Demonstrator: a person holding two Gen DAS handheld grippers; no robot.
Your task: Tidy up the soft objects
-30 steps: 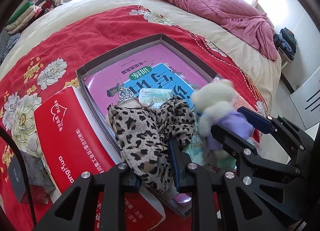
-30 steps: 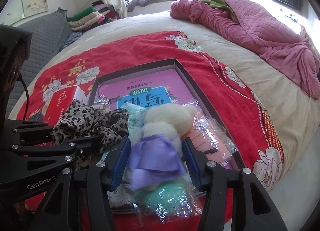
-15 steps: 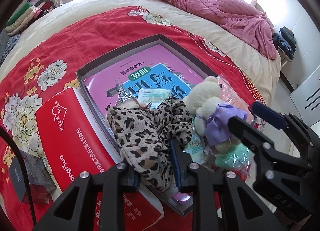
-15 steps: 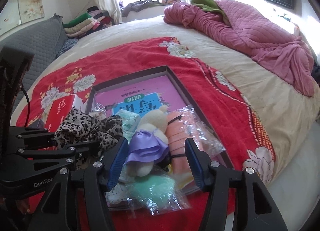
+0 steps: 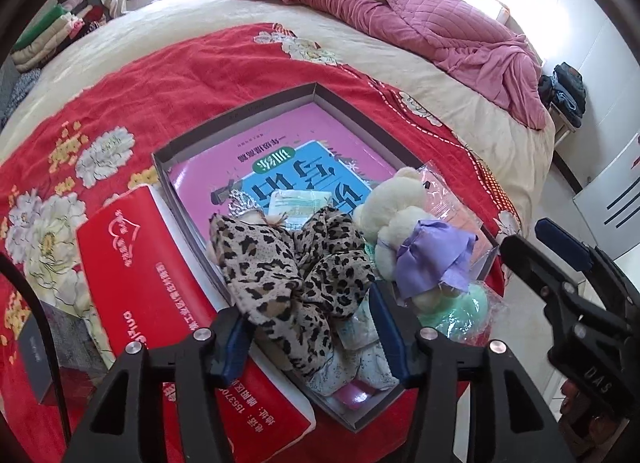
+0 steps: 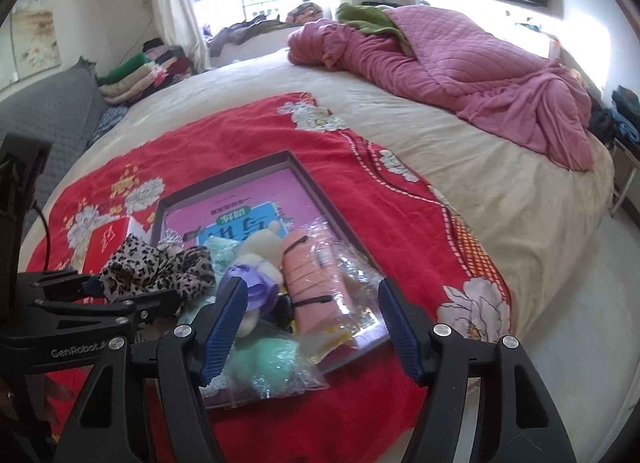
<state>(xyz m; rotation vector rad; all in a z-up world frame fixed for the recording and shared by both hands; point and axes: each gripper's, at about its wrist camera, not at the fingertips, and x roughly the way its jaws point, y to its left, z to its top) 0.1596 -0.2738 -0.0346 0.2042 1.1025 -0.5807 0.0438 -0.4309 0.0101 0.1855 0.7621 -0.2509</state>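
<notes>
A leopard-print cloth (image 5: 288,267) lies in the near end of a grey box (image 5: 240,115) on the bed. My left gripper (image 5: 312,331) is open around its near end, fingers apart from it. A cream plush bear in a purple dress (image 5: 404,235) lies in the box beside the cloth, on bagged green (image 5: 460,311) and pink (image 6: 316,279) items. My right gripper (image 6: 310,327) is open and empty, pulled back above the box's near edge; the bear (image 6: 256,263) lies beyond its left finger.
A pink and blue book (image 5: 296,159) lines the box. A red package (image 5: 160,303) lies left of it on the red flowered blanket (image 5: 120,95). A pink quilt (image 6: 460,79) is heaped at the far end. The bed edge drops off on the right.
My right gripper opened, let go of the bear and drew back and up. The bear now rests in the box. My left gripper opened and released the leopard cloth.
</notes>
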